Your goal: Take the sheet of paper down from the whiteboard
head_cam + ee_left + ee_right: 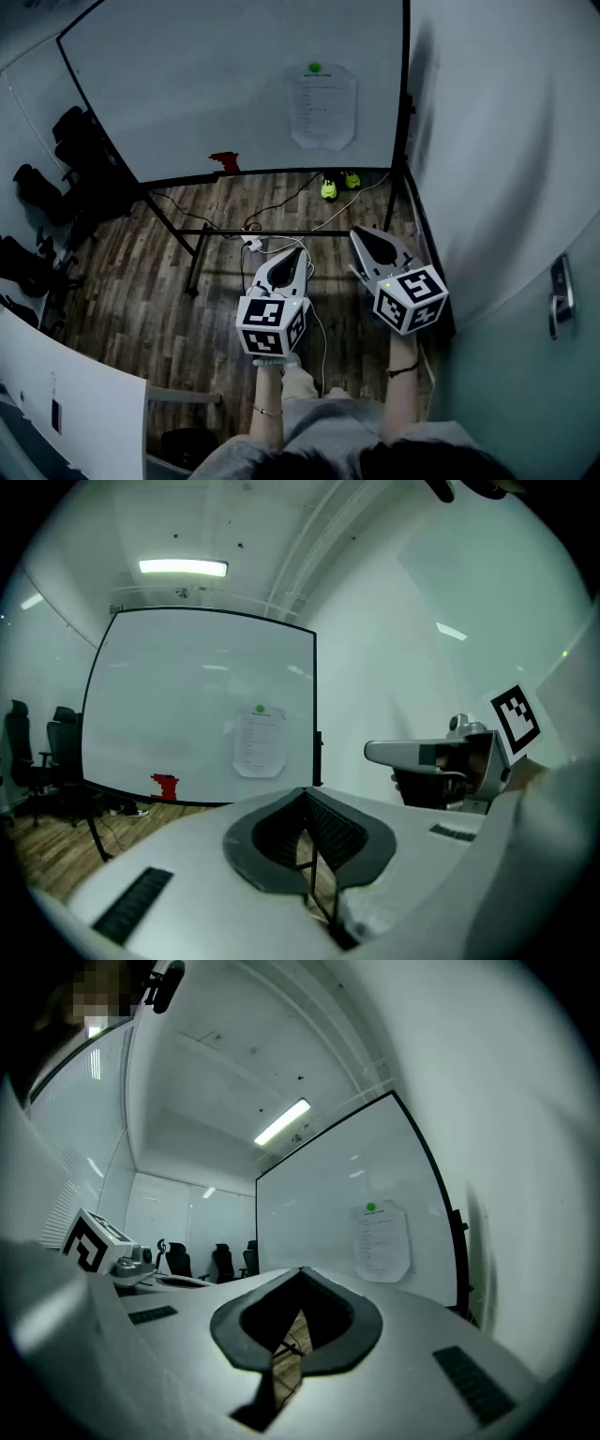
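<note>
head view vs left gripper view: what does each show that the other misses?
Only the head view: two green things on the floor under the board, a door handle at the right, and the person's forearms behind both marker cubes.
Only the left gripper view: the ceiling light, and the left gripper seen along its jaws, which are together with nothing between them.
Both: the whiteboard, the sheet of paper under a green magnet, a red thing at the board's bottom edge, dark chairs, and the right gripper.
</note>
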A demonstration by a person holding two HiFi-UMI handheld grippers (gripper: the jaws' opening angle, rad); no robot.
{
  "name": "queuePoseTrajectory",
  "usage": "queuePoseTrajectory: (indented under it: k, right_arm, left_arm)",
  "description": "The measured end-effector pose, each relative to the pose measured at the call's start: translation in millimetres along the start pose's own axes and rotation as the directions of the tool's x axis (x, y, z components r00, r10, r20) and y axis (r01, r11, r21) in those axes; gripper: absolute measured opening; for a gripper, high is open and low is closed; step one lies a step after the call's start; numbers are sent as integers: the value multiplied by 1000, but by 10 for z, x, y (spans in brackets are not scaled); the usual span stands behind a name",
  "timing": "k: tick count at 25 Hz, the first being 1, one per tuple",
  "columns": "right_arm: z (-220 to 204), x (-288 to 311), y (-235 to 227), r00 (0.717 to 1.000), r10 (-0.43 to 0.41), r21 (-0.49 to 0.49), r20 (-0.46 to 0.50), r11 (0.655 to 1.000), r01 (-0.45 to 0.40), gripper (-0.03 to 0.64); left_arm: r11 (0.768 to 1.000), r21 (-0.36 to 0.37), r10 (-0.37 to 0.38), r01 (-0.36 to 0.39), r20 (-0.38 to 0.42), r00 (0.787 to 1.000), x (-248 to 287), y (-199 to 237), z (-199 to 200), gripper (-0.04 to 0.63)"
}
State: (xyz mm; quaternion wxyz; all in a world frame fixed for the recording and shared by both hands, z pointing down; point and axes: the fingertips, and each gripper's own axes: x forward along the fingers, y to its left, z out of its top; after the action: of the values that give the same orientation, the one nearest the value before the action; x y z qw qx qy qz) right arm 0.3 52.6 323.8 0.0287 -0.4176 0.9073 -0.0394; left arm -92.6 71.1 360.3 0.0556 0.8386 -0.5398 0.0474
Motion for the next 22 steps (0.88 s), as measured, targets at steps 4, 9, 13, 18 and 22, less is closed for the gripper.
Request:
queuePoseTrajectory:
  k: [4,9,13,18,22]
  right_arm:
    - [-24,-9,-19,1000,-5,13,-2,1000,5,0]
    - [-18,-44,-75,1000,-16,23,5,1000,16,0]
    - [-42,-71,-123,1000,-31,30,3,999,31,0]
    - [-113,-51,-177,999,-46,51,-1,998,46,0]
    - [-148,64,-104,1000,-25,39,0,999,25,0]
  left_arm:
    - [1000,12,-7,7,-2,1000,20,-17,37,6]
    - [1000,24,-7,8,-7,1000,53,-38,43,6]
    - [1000,17,-7,7,-10,1000,44,-51,6,6]
    - [999,32,6,-6,-19,1000,19,2,-64,6]
    - [1000,2,19,-19,-10,1000,20,139,-101,6]
